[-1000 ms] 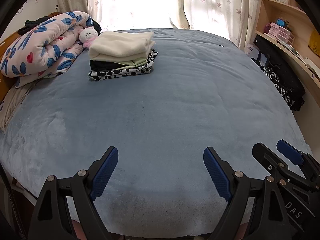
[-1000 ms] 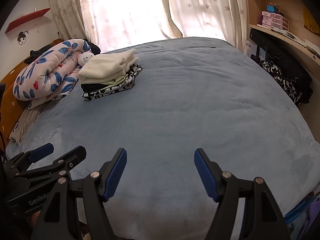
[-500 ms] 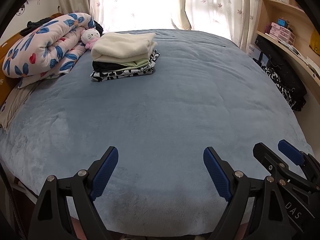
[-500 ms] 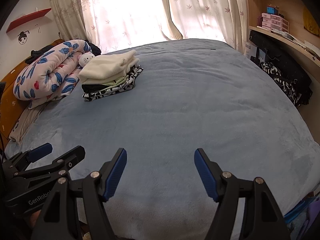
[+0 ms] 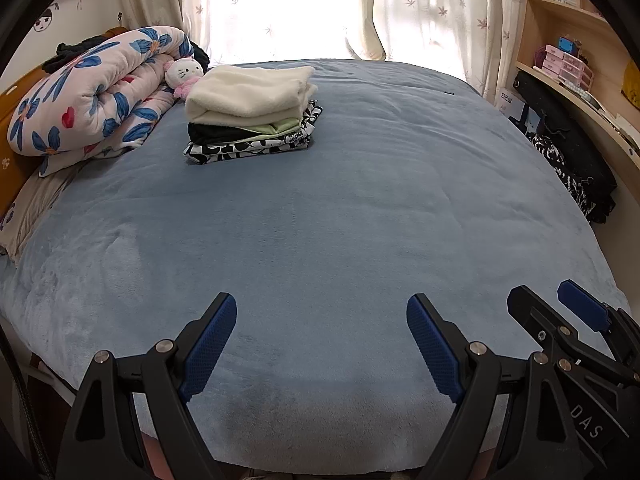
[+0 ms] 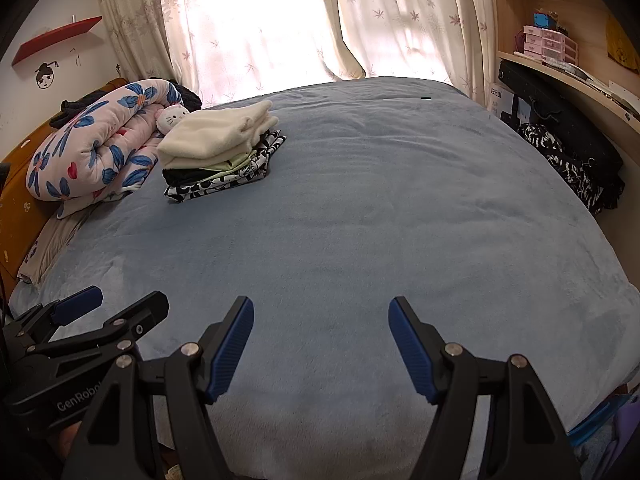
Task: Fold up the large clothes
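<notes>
Rolled quilt: a thick pink quilt printed with blue flowers [image 5: 92,96] is lying bundled against the orange headboard at the far left, seemingly parked there to free the sleeping surface for folding.
Plush toy: a small white cat doll with a pink bow [image 5: 183,74] is sitting wedged between the quilt and the clothes.
Folded stack: a neat pile of folded clothes, cream fleece on top, then black, pale green and a black-and-white print [image 5: 252,114], is resting on the far left part of the bed, just beside the quilt; I judge it is being kept there as the finished pile, out of the working area.
Bed cover: the plush blue blanket [image 5: 360,208] is stretching flat across the middle with nothing on it near the grippers, probably serving as the folding surface.
Left gripper: the black left gripper with blue pads [image 5: 322,340] is hovering over the near edge, jaws spread wide, gripping nothing.
Right gripper: the matching right gripper [image 6: 321,346] is hanging just beside it, jaws likewise wide apart and empty.
Dark heap: black and patterned fabric [image 6: 576,168] is slumping under the wooden shelf at the right, well apart from both grippers; whether that is the next garment I cannot tell.
</notes>
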Demonstrator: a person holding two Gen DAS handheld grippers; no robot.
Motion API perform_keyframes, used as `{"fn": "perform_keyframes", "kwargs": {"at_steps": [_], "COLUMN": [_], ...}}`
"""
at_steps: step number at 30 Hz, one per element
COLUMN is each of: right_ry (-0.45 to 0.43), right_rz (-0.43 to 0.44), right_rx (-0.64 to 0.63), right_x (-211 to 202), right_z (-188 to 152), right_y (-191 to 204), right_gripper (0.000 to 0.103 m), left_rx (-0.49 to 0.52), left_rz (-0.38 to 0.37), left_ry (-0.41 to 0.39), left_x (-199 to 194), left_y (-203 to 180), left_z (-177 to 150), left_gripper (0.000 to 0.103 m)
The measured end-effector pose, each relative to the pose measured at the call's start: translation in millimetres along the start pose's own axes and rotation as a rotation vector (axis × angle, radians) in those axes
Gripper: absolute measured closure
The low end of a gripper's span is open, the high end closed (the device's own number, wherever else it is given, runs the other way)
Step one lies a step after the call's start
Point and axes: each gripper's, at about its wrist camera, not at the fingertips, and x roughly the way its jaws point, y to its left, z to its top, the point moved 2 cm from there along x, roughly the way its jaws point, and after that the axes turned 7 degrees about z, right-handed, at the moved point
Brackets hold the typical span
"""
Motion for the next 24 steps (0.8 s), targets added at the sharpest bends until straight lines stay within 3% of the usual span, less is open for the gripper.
{"fn": "perform_keyframes", "kwargs": {"at_steps": [24], "right_ry": [0.000], "right_rz": [0.000], "right_rx": [-0.001], "right_x": [0.2], "right_z": [0.1], "right_y": [0.4], "right_gripper": [0.032], "left_rx": [-0.005], "left_rz": [0.007], "left_ry": [0.011], "left_x": [2.1], "left_y": [2.3], "left_z": [-2.4], "left_gripper": [0.017]}}
